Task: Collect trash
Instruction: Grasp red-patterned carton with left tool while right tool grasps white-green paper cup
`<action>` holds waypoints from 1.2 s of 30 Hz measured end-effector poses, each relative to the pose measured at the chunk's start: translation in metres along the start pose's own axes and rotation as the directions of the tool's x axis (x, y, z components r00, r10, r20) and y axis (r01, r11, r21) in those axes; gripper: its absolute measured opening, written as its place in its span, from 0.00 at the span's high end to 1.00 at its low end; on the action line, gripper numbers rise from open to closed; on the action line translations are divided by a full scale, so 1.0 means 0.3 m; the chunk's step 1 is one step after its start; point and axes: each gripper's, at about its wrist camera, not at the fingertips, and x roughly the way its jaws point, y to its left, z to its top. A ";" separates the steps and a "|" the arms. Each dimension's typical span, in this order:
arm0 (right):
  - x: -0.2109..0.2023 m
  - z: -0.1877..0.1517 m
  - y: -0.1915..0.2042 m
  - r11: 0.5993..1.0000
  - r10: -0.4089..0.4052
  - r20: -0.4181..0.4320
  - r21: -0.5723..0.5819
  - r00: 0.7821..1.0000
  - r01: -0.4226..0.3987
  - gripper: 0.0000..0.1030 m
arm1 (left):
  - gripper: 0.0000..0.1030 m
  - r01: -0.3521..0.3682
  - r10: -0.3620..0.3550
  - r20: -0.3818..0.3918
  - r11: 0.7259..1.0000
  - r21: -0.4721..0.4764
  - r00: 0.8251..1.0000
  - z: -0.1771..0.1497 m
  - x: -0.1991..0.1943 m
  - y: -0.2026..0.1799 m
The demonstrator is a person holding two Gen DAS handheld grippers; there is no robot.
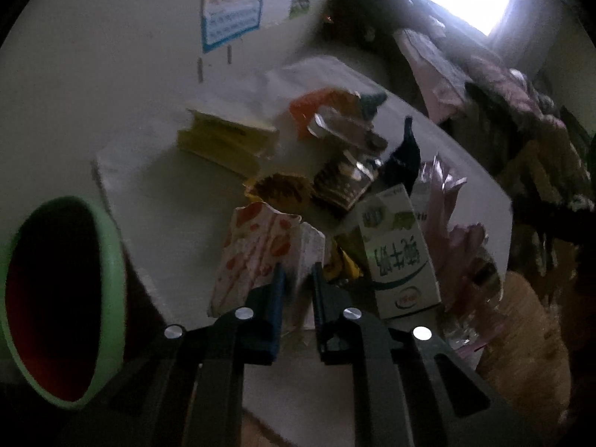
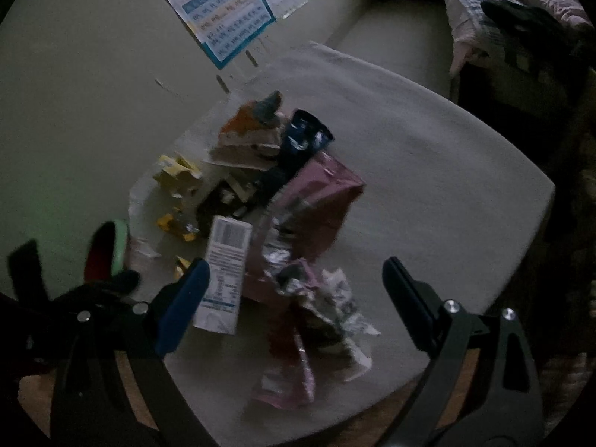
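White wrapper (image 1: 257,257) with red-orange spots; green-rimmed bin (image 1: 63,298); yellow box (image 1: 223,141).

black gripper frames, silver screws (image 1: 244,313), blue-padded fingers (image 2: 186,298)

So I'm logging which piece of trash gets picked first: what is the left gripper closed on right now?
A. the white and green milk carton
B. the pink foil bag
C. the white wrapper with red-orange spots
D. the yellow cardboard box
C: in the left wrist view the left gripper has its blue pads nearly together on the edge of the white wrapper with red-orange spots, while the white and green milk carton stands untouched beside it.
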 end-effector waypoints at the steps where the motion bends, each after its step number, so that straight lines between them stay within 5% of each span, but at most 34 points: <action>1: 0.006 -0.004 -0.009 1.000 -0.007 -0.008 0.002 1.000 0.007 0.10 | 0.89 -0.004 0.005 0.017 1.000 -0.013 1.000 0.002 -0.022 0.005; 8: 0.057 -0.046 -0.065 0.999 -0.049 -0.077 -0.015 0.996 0.048 0.11 | 0.89 -0.012 0.024 0.129 0.996 -0.093 0.991 0.036 -0.152 0.023; 13: 0.097 -0.080 -0.101 1.000 -0.007 -0.143 0.025 0.990 0.011 0.27 | 0.89 -0.027 0.044 0.202 0.996 -0.089 0.978 0.073 -0.233 0.002; 21: 0.165 -0.129 -0.105 0.999 0.036 -0.245 0.046 0.969 -0.025 0.58 | 0.89 -0.016 0.033 0.204 0.996 -0.082 0.978 0.072 -0.242 -0.019; 26: 0.184 -0.145 -0.116 0.998 0.025 -0.269 0.054 0.963 -0.011 0.58 | 0.89 -0.011 0.026 0.197 0.997 -0.078 0.980 0.070 -0.234 -0.028; 30: 0.162 -0.138 -0.115 0.998 0.032 -0.240 0.061 0.970 -0.018 0.70 | 0.89 -0.014 0.029 0.199 0.997 -0.076 0.980 0.070 -0.233 -0.034; 36: 0.022 -0.056 -0.151 0.995 0.014 -0.100 0.095 0.995 -0.005 0.70 | 0.89 -0.027 0.044 0.209 0.996 -0.086 0.977 0.078 -0.246 -0.031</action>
